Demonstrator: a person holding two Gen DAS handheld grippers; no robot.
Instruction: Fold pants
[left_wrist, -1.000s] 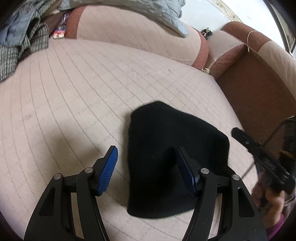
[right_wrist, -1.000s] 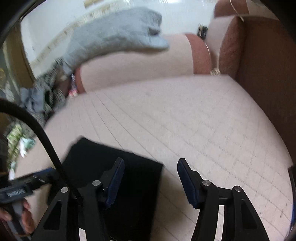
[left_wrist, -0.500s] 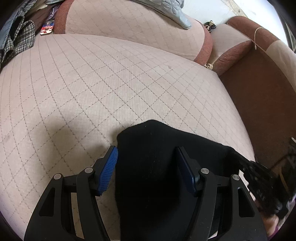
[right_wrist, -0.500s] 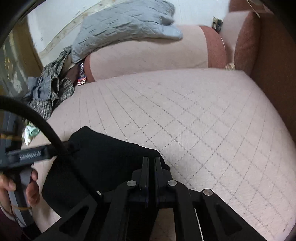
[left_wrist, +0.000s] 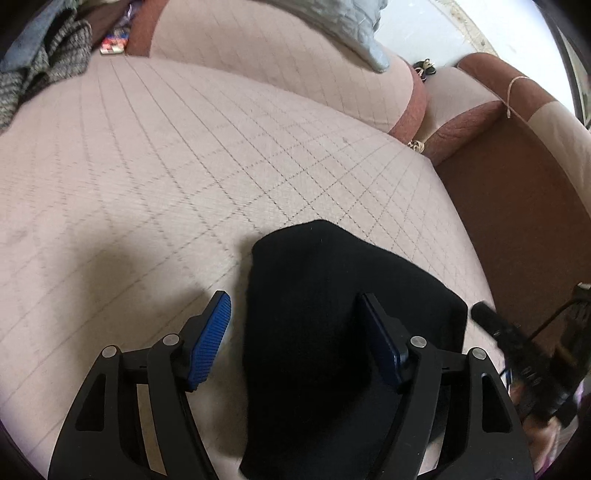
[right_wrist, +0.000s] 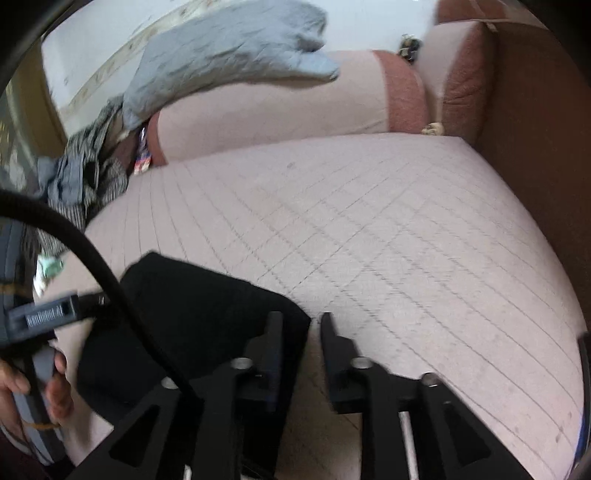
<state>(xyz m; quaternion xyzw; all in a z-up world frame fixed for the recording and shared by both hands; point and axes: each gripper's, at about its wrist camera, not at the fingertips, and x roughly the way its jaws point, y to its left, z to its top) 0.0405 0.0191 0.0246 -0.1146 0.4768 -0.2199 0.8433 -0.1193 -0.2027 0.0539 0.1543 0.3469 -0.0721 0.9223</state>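
Left wrist view. At far left, a heap of grey checked clothes (left_wrist: 40, 70) lies at the edge of the quilted sofa seat (left_wrist: 184, 166). The left gripper (left_wrist: 295, 317) hangs low over the seat with its fingers (left_wrist: 210, 339) spread wide and holding nothing: the blue-padded one stands over bare cushion, the other over the black pants (left_wrist: 332, 332). The pants lie folded into a compact dark block on the near part of the seat, rounded at the far end. Behind, a grey quilted blanket (left_wrist: 347, 33) drapes the back cushion (left_wrist: 266, 62). At right, the brown sofa arm (left_wrist: 517, 206) borders the seat, and the right gripper (left_wrist: 517, 350) shows just beyond the pants' right edge.

Right wrist view. At far left, a hand (right_wrist: 33, 391) grips the left gripper's handle, a black cable (right_wrist: 92, 266) arcing over it. The pants (right_wrist: 184, 314) lie at lower left of the seat (right_wrist: 388, 240). The right gripper (right_wrist: 301, 325) is at their right corner, its fingers (right_wrist: 332, 339) parted by a narrow gap with no cloth between them; one overlaps the pants' edge, the other bare cushion. The blanket (right_wrist: 229, 51) lies on the back cushion (right_wrist: 277, 110).
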